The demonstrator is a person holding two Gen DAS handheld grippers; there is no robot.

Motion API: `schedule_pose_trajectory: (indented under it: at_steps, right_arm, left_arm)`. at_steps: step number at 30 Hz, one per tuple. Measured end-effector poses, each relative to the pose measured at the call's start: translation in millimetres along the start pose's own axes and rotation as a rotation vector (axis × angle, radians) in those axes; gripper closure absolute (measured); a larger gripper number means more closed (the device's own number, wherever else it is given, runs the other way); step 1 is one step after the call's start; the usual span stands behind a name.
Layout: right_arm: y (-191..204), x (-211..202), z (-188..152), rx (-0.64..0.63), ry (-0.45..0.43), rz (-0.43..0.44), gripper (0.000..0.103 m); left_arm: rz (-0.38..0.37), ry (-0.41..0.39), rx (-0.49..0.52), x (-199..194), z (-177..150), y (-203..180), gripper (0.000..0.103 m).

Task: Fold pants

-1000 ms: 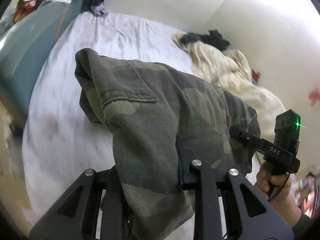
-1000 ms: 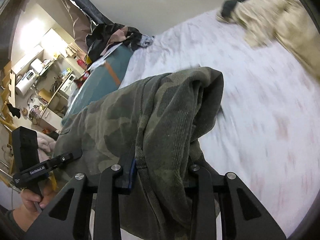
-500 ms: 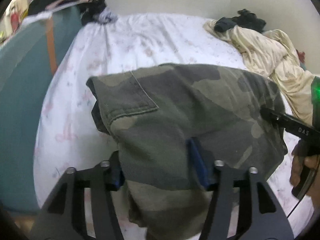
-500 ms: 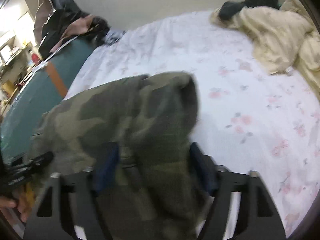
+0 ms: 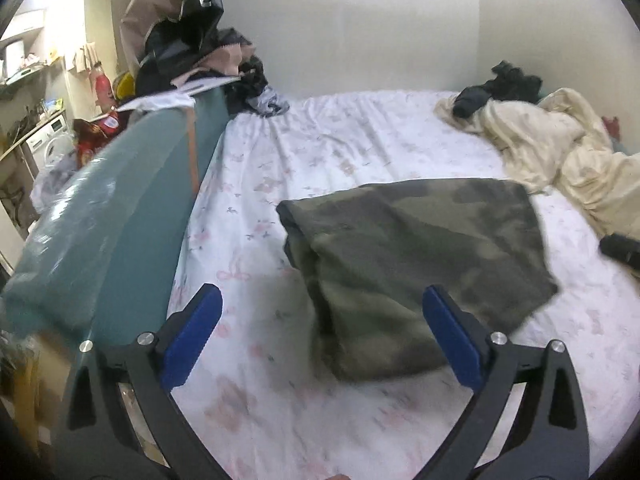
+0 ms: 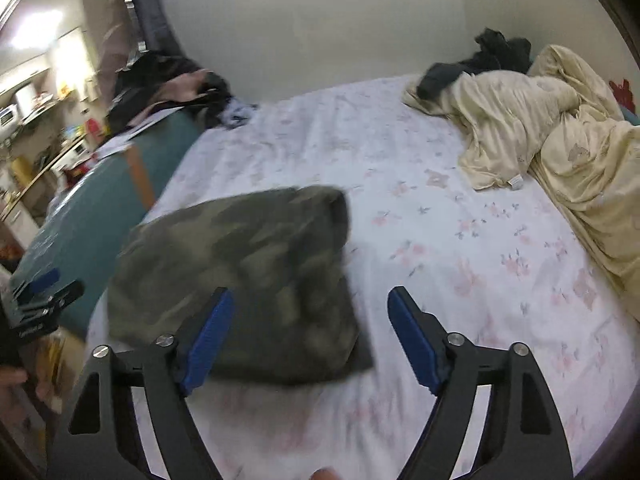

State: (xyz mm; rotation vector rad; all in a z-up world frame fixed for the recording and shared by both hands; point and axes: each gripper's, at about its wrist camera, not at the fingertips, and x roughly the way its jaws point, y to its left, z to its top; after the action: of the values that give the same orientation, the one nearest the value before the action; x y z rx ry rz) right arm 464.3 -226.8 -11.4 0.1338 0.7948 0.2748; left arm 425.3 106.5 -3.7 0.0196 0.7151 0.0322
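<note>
The camouflage pants (image 5: 416, 256) lie folded in a rough rectangle on the white floral bed sheet (image 5: 320, 152). My left gripper (image 5: 324, 320) hangs just short of their near edge, its jaws still opening wide, the blue pads (image 5: 192, 332) off the cloth. In the right wrist view the same pants (image 6: 240, 272) lie left of centre. My right gripper (image 6: 310, 320) is also opening, above the pants' near right corner, with nothing pressed between its pads.
A cream duvet (image 6: 552, 148) with dark clothes (image 6: 488, 56) on it is bunched at the right. A teal panel (image 5: 104, 216) borders the bed's left side, with piled clothes (image 5: 188, 52) at its far end. A white wall stands behind.
Both grippers were shut on the lifted pants; they have opened and drawn back. The pants dropped flat onto the sheet.
</note>
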Motion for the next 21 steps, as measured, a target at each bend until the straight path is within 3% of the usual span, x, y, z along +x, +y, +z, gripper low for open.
schedule_pose_trajectory:
  at_steps: [2,7,10,14,17,21]
  right_arm:
    - [15.5,-27.9,-18.8,-0.023,-0.023,-0.012,0.01]
    - [32.7,-87.5,-49.7,0.021,-0.051,-0.006,0.009]
    - [41.3,-125.7,-63.1,0.029,-0.096,-0.003,0.0]
    - [53.9,-176.2,-91.2,0.045,-0.129,0.008,0.0]
    - [63.8,-209.8,-113.3,0.043,-0.138,0.021,0.0]
    - [77.4,-256.0,-140.3,0.001,-0.181,0.012,0.0]
  left_arm:
    - [0.015,-0.035,-0.026,-31.8,-10.6,-11.1,0.004]
    - [0.016,-0.092,-0.068,-104.0,-28.3,-37.7,0.004]
    - [0.015,-0.111,-0.09,-144.3,-36.3,-45.9,0.001]
    - [0.087,-0.163,-0.043,-200.6,-62.6,-55.9,0.001]
    - [0.061,-0.168,-0.039,-239.6,-84.8,-58.5,0.001]
    - [0.017,-0.153,-0.104,-275.9,-115.1,-51.3,0.001]
